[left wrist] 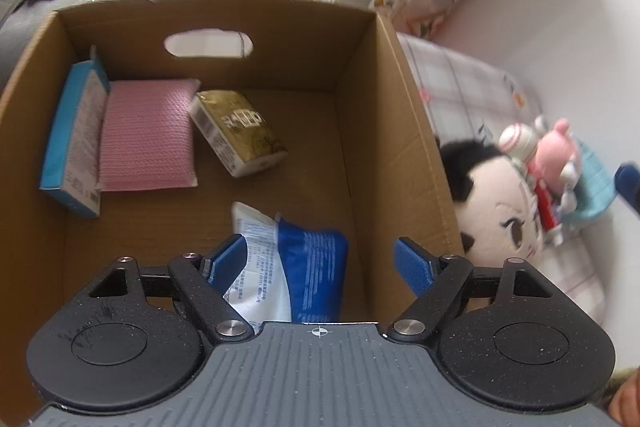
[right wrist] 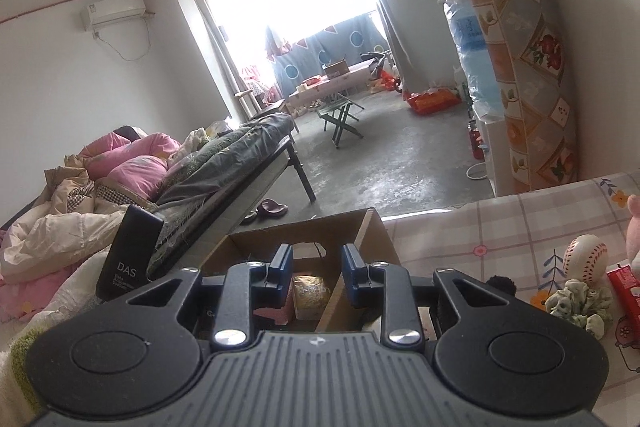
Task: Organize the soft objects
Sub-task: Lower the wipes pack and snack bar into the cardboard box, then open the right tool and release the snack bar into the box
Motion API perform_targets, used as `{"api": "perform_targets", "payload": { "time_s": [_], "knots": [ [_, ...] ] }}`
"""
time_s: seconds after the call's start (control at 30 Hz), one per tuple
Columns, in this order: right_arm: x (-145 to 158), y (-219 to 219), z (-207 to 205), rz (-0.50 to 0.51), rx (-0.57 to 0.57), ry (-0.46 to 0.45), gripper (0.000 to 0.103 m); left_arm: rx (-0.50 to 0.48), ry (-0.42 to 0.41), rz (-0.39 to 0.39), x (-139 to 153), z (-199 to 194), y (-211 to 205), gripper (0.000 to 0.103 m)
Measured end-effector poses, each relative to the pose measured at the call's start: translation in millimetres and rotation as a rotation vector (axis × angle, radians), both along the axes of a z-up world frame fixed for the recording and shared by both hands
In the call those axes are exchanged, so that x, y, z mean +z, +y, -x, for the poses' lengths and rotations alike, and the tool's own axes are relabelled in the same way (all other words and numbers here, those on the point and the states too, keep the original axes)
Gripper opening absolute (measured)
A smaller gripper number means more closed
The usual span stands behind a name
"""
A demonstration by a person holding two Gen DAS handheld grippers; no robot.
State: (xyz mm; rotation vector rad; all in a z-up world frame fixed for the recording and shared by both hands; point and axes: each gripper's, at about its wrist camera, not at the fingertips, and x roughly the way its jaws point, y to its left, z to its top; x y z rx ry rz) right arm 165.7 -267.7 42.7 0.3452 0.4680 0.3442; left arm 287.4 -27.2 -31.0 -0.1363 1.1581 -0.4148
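My left gripper [left wrist: 320, 259] is open above the near end of a cardboard box [left wrist: 360, 107]. A blue and white soft pack [left wrist: 296, 259] lies in the box below its fingers, not gripped. Inside lie a pink pad [left wrist: 148, 135], a blue packet [left wrist: 74, 143] and a gold tissue pack [left wrist: 240, 131]. A black-haired plush doll [left wrist: 496, 203], a baseball plush [left wrist: 516, 139] and a pink plush [left wrist: 556, 151] lie on the checked cloth to the right. My right gripper [right wrist: 316, 269] is open and empty, above the box's near edge [right wrist: 360, 227].
In the right wrist view a baseball plush [right wrist: 586, 253], a green scrunchie [right wrist: 580, 303] and a red pack [right wrist: 626, 291] lie on the checked cloth [right wrist: 500, 227]. A bed with piled bedding [right wrist: 120, 179] stands left. A patterned cabinet [right wrist: 532, 79] stands far right.
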Motion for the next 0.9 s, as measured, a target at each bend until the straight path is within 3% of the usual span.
{"api": "perform_targets", "payload": {
  "time_s": [0.17, 0.33, 0.37, 0.43, 0.5, 0.67, 0.9],
  "knots": [
    [12, 16, 8, 0.051, 0.019, -0.013, 0.029, 0.067, -0.092, 0.05, 24, 19, 27, 0.082],
    [28, 47, 5, 0.101, 0.103, 0.022, 0.031, 0.158, -0.224, 0.086, 53, 63, 66, 0.094],
    [29, 55, 1, 0.11, 0.128, 0.042, 0.033, 0.17, -0.253, 0.094, 58, 71, 74, 0.098],
    [30, 74, -9, 0.131, 0.173, 0.087, 0.052, 0.191, -0.318, 0.1, 66, 90, 91, 0.101],
    [27, 95, -23, 0.17, 0.201, 0.131, 0.057, 0.201, -0.377, 0.096, 70, 107, 106, 0.103],
    [-4, 165, -78, 0.388, 0.261, 0.259, 0.064, 0.251, -0.451, 0.091, 66, 138, 137, 0.103],
    [-82, 229, -160, 0.716, 0.231, 0.401, 0.064, 0.372, -0.506, 0.111, 62, 145, 182, 0.103]
  ]
}}
